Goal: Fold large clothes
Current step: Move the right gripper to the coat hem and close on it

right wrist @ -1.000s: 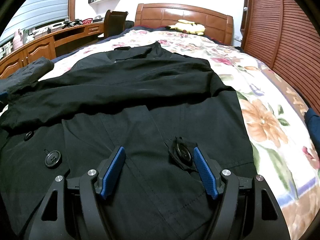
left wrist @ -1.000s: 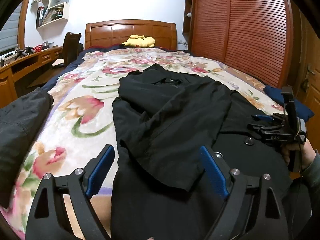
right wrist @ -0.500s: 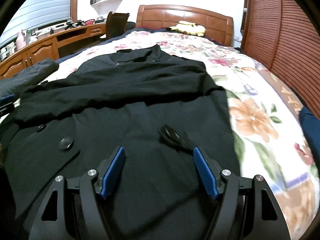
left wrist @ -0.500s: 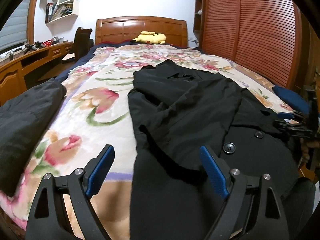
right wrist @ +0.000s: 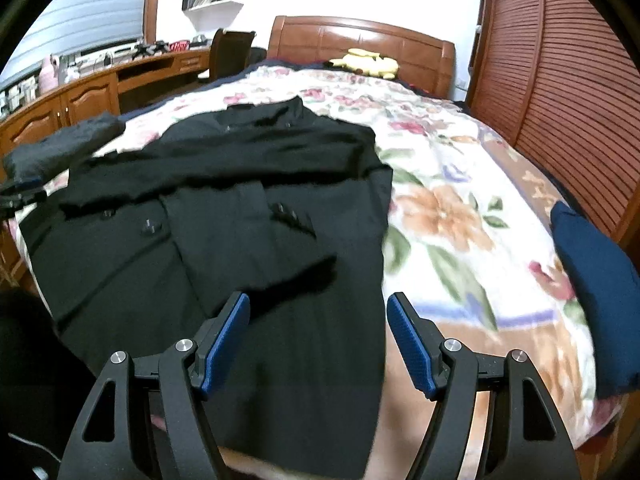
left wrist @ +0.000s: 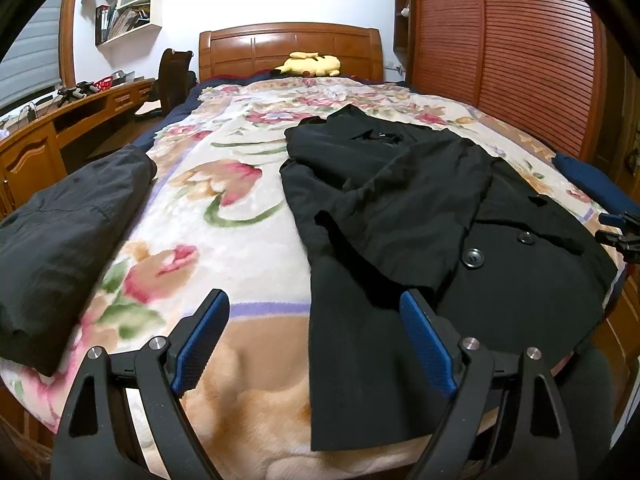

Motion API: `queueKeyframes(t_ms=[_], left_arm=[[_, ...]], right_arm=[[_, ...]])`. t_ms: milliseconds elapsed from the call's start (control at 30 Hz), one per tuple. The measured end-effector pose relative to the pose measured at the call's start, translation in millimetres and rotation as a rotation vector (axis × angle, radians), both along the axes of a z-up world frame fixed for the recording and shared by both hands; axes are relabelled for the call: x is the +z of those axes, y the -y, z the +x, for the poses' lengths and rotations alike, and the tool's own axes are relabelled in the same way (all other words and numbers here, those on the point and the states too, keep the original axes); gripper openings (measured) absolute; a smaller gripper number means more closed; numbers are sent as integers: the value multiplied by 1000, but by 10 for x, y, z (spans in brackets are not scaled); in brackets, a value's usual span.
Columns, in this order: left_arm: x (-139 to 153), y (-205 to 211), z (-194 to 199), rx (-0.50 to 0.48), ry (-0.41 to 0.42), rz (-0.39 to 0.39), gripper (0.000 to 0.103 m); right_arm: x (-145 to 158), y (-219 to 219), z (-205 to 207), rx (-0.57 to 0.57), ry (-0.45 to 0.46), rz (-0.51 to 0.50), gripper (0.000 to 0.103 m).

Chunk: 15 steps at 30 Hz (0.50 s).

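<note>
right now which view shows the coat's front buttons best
The left wrist view: two buttons on the coat show sharp and round there. The right wrist view shows the buttons small, blurred and edge-on.

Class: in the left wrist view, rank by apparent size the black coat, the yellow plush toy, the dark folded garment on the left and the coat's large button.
1. black coat
2. dark folded garment, though nearness to the camera enlarges it
3. yellow plush toy, far away
4. large button
</note>
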<state>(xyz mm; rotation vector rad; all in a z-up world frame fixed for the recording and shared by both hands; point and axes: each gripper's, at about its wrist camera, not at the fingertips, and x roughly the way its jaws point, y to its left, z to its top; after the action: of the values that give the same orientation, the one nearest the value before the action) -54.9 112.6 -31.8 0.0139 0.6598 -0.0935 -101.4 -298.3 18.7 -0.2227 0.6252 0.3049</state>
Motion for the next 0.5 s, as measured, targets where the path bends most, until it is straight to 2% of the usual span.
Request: queueKeyframes(t_ms=[133,367,500], left_arm=[[-27,-28,-20,-5,-9,-11,88],[-85,-18,-41,-22,-27,-14,62],[-137,26,-50,-31,-40,-3,60]], right_arm=[[-55,73,-15,-13,-29,3,73],[-102,203,-30,-24,-68,31,73],[-122,228,-67,-4,-84,44,73]])
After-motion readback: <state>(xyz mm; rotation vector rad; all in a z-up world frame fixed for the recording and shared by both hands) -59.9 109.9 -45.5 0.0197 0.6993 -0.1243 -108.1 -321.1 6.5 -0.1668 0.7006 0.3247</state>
